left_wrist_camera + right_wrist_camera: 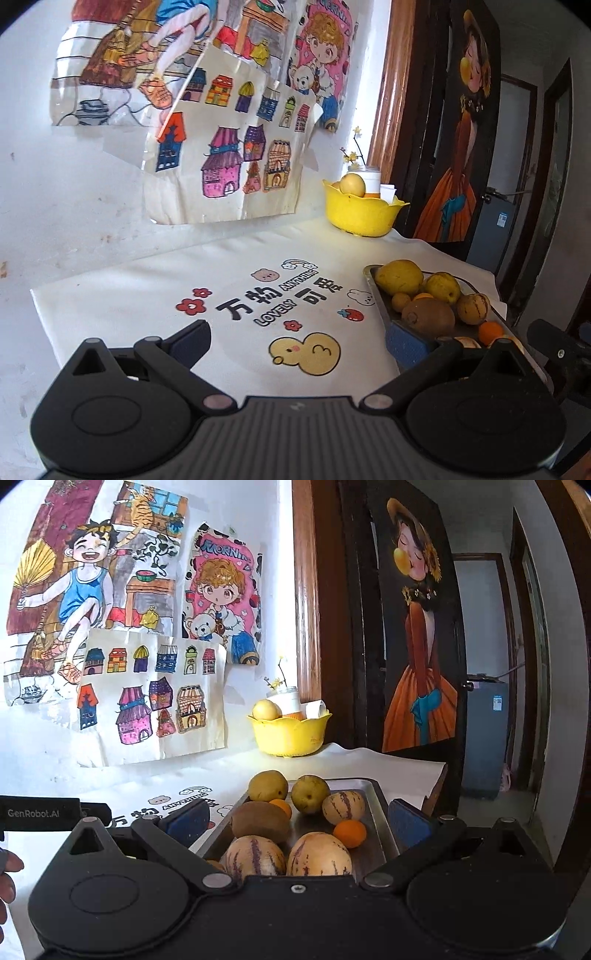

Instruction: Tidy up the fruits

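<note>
A metal tray (pixel 375 814) holds several fruits: a brown kiwi (pixel 260 821), yellow-green pears (pixel 309 794), striped pepino melons (pixel 319 854) and small oranges (pixel 350 833). The tray also shows at the right in the left wrist view (pixel 384 314). A yellow bowl (pixel 290 734) at the back holds a yellow fruit (pixel 264 710) and a white jar; it also shows in the left wrist view (pixel 360 214). My right gripper (pixel 297 821) is open and empty, its fingers straddling the tray's near end. My left gripper (pixel 299 343) is open and empty over the printed cloth.
A white cloth (pixel 221 295) with cartoon prints covers the table. Drawings hang on the wall behind. A dark door with a painted figure (pixel 417 646) stands right of the table. The left gripper's body (pixel 40 814) shows at the left of the right wrist view.
</note>
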A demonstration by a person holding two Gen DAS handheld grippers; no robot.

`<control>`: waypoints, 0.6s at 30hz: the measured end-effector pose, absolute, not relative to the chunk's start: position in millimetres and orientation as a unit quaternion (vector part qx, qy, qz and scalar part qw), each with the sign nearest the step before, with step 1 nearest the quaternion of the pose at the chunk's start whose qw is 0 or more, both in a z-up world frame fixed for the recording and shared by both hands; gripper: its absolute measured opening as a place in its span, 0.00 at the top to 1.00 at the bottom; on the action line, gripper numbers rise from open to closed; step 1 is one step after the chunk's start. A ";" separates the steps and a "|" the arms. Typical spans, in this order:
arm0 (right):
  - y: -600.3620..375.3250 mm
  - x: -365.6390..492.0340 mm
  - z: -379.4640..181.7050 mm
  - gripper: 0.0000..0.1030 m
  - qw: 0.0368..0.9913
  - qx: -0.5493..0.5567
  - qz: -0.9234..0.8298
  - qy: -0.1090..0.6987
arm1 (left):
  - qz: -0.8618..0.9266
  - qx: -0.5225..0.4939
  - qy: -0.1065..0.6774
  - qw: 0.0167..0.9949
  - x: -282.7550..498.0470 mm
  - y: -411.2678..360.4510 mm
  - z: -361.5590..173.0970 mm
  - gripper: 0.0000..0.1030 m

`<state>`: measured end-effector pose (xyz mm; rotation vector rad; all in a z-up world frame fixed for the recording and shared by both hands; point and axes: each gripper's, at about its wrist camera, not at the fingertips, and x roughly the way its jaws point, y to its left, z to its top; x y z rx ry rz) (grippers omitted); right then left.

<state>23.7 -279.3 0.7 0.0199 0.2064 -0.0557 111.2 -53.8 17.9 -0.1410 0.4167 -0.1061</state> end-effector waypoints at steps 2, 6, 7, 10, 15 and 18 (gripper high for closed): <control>-276.6 20.6 -1.2 0.00 0.994 0.010 -0.027 0.102 | -0.051 -0.069 0.207 0.975 106.7 -49.6 16.3 0.01; -272.3 13.8 -4.0 0.00 0.995 0.011 -0.021 0.098 | -0.042 -0.067 0.204 0.976 97.9 -41.6 13.9 0.01; -271.0 11.9 -4.4 0.00 0.995 0.010 -0.019 0.096 | -0.040 -0.067 0.205 0.976 96.2 -39.5 13.3 0.01; -267.3 5.9 -5.7 0.00 0.996 0.009 -0.016 0.089 | -0.036 -0.062 0.205 0.976 90.5 -33.9 11.0 0.01; -261.0 -5.3 -10.5 0.00 0.996 0.011 -0.009 0.083 | -0.028 -0.046 0.206 0.977 81.3 -23.4 7.4 0.01; -257.8 -9.5 -12.8 0.00 0.996 0.015 -0.006 0.084 | -0.025 -0.052 0.204 0.977 76.2 -17.0 6.6 0.01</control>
